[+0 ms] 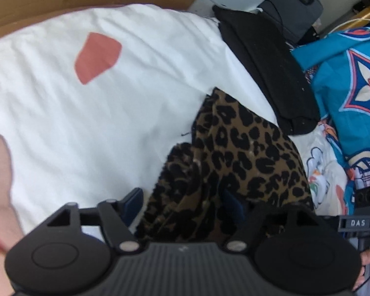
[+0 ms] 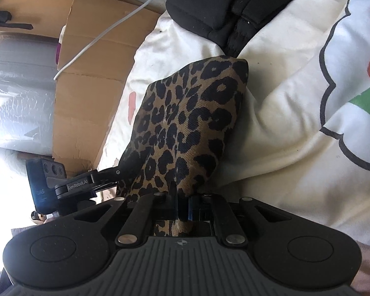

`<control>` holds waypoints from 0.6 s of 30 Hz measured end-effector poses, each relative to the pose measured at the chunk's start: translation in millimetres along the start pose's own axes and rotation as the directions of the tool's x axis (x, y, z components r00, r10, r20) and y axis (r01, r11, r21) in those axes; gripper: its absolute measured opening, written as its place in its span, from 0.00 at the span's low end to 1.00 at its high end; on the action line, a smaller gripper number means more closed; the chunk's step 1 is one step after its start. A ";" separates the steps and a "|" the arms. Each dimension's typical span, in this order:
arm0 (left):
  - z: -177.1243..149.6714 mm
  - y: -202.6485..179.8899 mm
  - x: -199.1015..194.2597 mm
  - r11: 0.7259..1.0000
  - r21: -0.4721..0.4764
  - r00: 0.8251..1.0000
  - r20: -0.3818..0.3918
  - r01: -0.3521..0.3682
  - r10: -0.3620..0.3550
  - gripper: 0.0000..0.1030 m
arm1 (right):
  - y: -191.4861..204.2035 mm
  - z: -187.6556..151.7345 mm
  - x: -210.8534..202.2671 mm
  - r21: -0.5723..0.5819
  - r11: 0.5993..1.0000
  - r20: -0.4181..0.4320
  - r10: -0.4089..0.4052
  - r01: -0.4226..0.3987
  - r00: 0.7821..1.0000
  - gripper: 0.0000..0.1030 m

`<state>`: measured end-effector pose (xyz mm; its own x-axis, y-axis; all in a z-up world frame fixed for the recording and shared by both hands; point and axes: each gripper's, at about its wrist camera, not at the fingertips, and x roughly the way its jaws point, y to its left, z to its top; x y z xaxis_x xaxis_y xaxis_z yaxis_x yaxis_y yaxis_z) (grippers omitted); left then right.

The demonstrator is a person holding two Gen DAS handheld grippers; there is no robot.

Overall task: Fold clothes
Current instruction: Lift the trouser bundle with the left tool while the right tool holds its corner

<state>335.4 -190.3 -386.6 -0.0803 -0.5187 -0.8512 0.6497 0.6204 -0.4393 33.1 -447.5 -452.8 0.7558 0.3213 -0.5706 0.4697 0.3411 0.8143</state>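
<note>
A leopard-print garment (image 1: 236,157) lies bunched on a white bed sheet (image 1: 86,113). My left gripper (image 1: 185,204) is open, its fingers wide apart, with the garment's near end bunched between them. In the right wrist view the same garment (image 2: 185,123) rises in a folded ridge from my right gripper (image 2: 183,208), which is shut on its near edge. The left gripper's body (image 2: 74,185) shows at the left of that view, touching the garment's side.
A black garment (image 1: 271,74) lies beyond the leopard one; it also shows in the right wrist view (image 2: 222,7). A blue patterned cloth (image 1: 352,79) lies at the right. Cardboard (image 2: 91,79) and a white cable (image 2: 106,32) are beside the bed. The sheet has printed patches (image 1: 97,56).
</note>
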 end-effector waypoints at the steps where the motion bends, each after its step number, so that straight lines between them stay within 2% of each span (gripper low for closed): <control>1: 0.2 0.4 1.6 1.000 -0.002 1.000 0.004 0.010 -0.010 0.78 | -0.7 0.3 0.6 0.000 1.000 -0.004 0.001 -0.001 1.000 0.05; 4: 3.7 1.0 2.9 0.999 -0.021 1.000 0.011 0.027 -0.026 0.66 | -1.1 2.9 -1.2 -0.008 1.000 -0.025 -0.006 0.006 1.000 0.06; 8: 7.6 -3.4 -1.0 0.999 0.018 0.999 0.004 0.037 -0.037 0.42 | 1.6 7.0 -8.0 -0.027 1.000 -0.010 -0.009 0.009 1.000 0.11; 11: 10.0 -4.5 -5.3 0.998 0.045 0.999 -0.007 0.049 -0.049 0.38 | -9.5 2.8 -10.4 0.055 0.998 0.026 0.037 -0.038 0.999 0.14; 12: 11.4 -3.4 -5.1 0.998 0.046 0.999 -0.015 0.050 -0.049 0.38 | -11.3 0.4 -9.8 0.065 0.997 0.027 0.045 -0.047 0.999 0.16; 15: 17.6 1.0 1.2 0.998 0.031 0.996 -0.063 0.062 -0.060 0.53 | -10.6 -2.0 -7.3 0.058 0.997 0.012 0.055 -0.056 0.998 0.33; 17: 22.6 3.2 9.1 0.995 0.029 0.990 -0.107 0.097 -0.093 0.71 | -11.2 0.1 -2.4 0.077 0.995 0.000 0.069 -0.069 0.998 0.35; 18: 25.4 3.3 12.7 0.992 0.031 0.984 -0.129 0.126 -0.121 0.76 | -12.2 2.3 0.9 0.088 0.993 -0.003 0.075 -0.075 0.997 0.35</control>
<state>355.7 -209.8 -391.6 -0.2554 -0.5094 -0.8218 0.6578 0.5313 -0.5338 29.1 -453.4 -463.1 0.7877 0.3487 -0.5078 0.4503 0.2367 0.8610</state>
